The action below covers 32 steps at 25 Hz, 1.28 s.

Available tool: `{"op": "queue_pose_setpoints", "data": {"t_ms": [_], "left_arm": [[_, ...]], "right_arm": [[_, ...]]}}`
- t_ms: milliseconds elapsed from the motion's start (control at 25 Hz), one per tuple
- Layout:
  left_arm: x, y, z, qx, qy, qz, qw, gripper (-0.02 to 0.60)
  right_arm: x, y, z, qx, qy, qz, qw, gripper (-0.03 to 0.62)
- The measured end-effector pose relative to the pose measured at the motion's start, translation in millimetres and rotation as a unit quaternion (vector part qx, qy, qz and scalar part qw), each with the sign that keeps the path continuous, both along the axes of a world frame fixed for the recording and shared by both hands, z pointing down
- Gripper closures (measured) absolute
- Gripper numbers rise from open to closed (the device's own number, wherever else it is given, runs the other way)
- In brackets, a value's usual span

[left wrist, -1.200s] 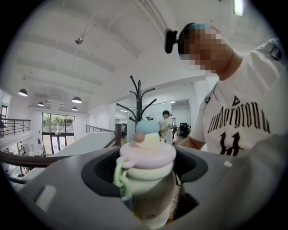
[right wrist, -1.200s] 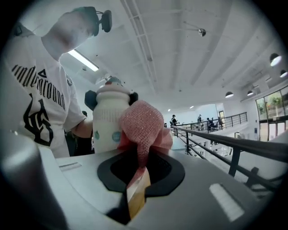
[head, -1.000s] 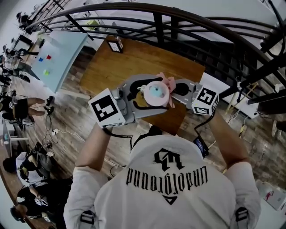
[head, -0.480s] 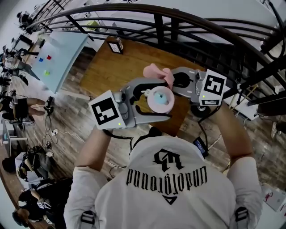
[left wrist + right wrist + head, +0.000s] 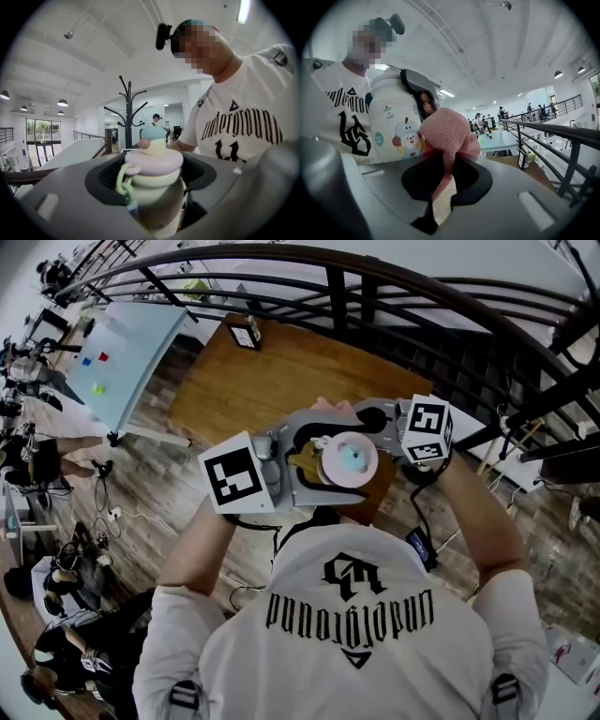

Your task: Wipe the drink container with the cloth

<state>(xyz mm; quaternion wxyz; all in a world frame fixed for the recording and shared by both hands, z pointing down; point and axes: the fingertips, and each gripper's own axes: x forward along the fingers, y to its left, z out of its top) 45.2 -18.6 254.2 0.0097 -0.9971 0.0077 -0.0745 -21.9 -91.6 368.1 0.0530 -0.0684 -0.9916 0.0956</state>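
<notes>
Your left claw [image 5: 153, 208] is clamped on the bottle [image 5: 152, 164], with its 2 jaws on either side of the body just under the pastel lid. The bottle is upright in the air in front of your chest. In the head view it sits over the near edge of the bench [image 5: 253, 371], not resting on it.

Your right claw [image 5: 439, 190] is closed on the pink cloth [image 5: 449, 129]. The cloth bunches out above the jaws and presses against the printed side of the bottle, just beside the other claw's dark jaw pad.

There are 3 things to watch from here:

1. The grip is high on a smooth, rounded body. A hard sideways push with the cloth could likely twist the bottle in the jaws or work it downward.
2. If it slips, it may miss the bench and go to the floor, because it hangs so near the edge.
3. Only a narrow tail of cloth is pinched, so dragging it against the surface could pull it free, or snag it on the left jaw.

Keep the strokes light and run them along the body, away from the pad.
</notes>
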Motion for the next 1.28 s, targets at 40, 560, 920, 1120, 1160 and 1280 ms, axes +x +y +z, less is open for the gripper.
{"op": "queue_pose_setpoints", "data": {"t_ms": [40,560,920,1120,1160,1280], "left_arm": [[0.7,0.4,0.6,-0.002,0.002,0.002,1.0000,0.195],[2.3,0.8,-8.4,0.009,0.015,0.006,0.9998,0.195],[-5.8,-13.3,3.8,-0.012,0.013,-0.019,0.9997,0.195],[-10.8,-21.7,9.9,-0.009,0.003,-0.036,0.9993,0.195],[-12.5,-22.9,9.6,-0.009,0.003,-0.040,0.9992,0.195],[-14.8,-28.5,7.8,-0.011,0.006,-0.049,0.9987,0.195]], "right_arm": [[-0.5,1.3,-8.4,0.005,-0.006,-0.003,1.000,0.563],[4.3,-2.2,-38.9,-0.020,-0.050,-0.008,0.999,0.563],[26.7,-5.1,25.2,-0.067,-0.019,0.042,0.997,0.563],[37.9,0.2,-29.3,-0.019,-0.059,0.048,0.997,0.562],[39.2,2.4,-44.0,-0.002,-0.067,0.048,0.997,0.562],[46.2,6.4,-81.4,0.038,-0.087,0.050,0.994,0.562]]}}
